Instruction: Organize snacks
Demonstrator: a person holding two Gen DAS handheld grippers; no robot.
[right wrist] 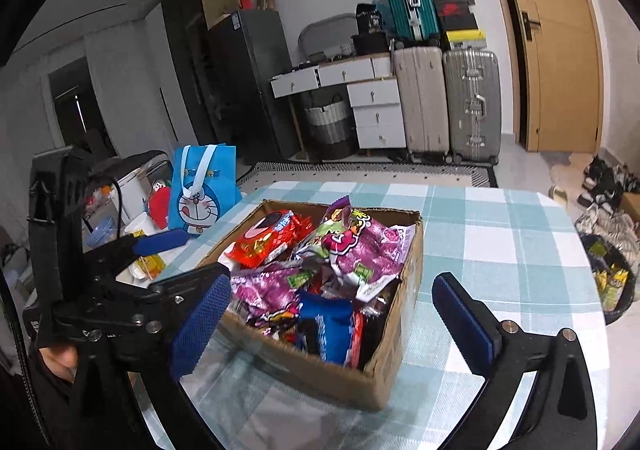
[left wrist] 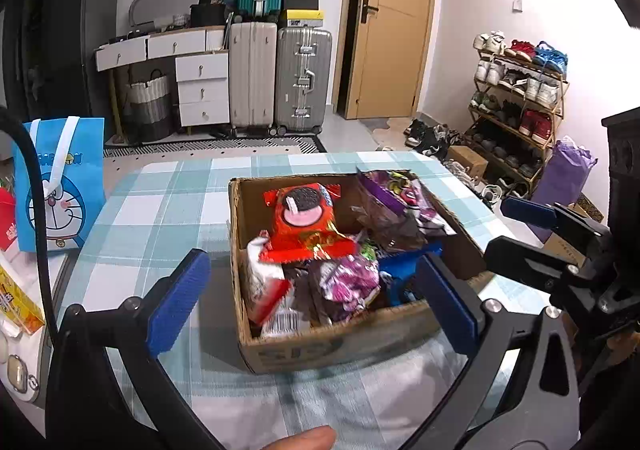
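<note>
- Both my grippers are released and hold nothing: the left gripper [left wrist: 316, 298] stands with its jaws wide apart just before the near wall of the cardboard box [left wrist: 340, 346], and the right gripper [right wrist: 332, 322] is spread the same way at the near corner of this box.
- The box stands on the checked table [right wrist: 500, 234], and all the snacks I can see lie inside it, none beside it on the cloth.
- I judge the step in hand to be the end of one placing: the packets are in the box and my grippers are free, so either the filling is finished or I must fetch another snack.
- The next move, I think, calls for lifting both grippers clear of the box walls without catching the rim or pushing the box along the cloth.
- In the left wrist view the box runs with its long axis away from me, its short wall nearest to me.
- The red cookie packet [left wrist: 306, 223] leans at the far left of the box, its face toward me and its long side roughly along the box.
- The purple candy bag [right wrist: 360, 250] lies tilted on top of the heap, toward the far right of the box.
- A blue cartoon bag [left wrist: 60, 185] stands left of the box, well apart.
</note>
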